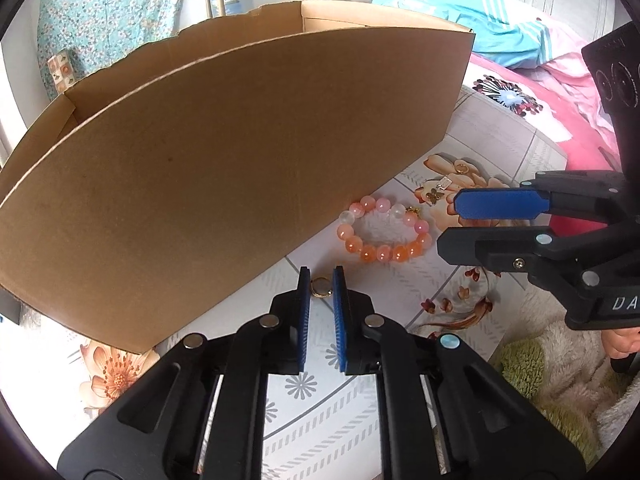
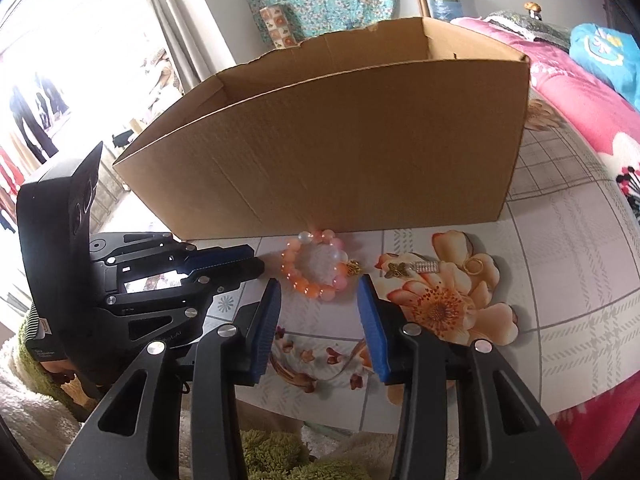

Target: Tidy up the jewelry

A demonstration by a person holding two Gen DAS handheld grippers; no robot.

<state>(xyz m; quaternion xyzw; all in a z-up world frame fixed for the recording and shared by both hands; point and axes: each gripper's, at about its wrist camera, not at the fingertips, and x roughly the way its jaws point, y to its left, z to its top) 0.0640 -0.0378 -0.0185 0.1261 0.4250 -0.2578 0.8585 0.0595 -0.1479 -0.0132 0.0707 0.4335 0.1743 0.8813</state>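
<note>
Pinching a small gold ring (image 1: 320,287) on the counter (image 1: 304,392) by the cardboard box (image 1: 224,184), the left claw (image 1: 321,280) risks it slipping out sideways — thin, slick metal; the right claw (image 2: 320,292) hangs half-open before the bead bracelet (image 2: 316,266).

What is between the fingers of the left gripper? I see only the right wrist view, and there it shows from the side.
Observer: A small gold ring. In the left wrist view it sits between the tips of the left gripper, and the pads seem to touch it on both sides.
Operator: Where is this ring, relative to the box?
Observer: Close to the front wall of the cardboard box, on the near side of the bead bracelet.
Operator: Is it the ring beside the butterfly charm?
Observer: No. That second ring lies apart, beyond the bracelet.
</note>
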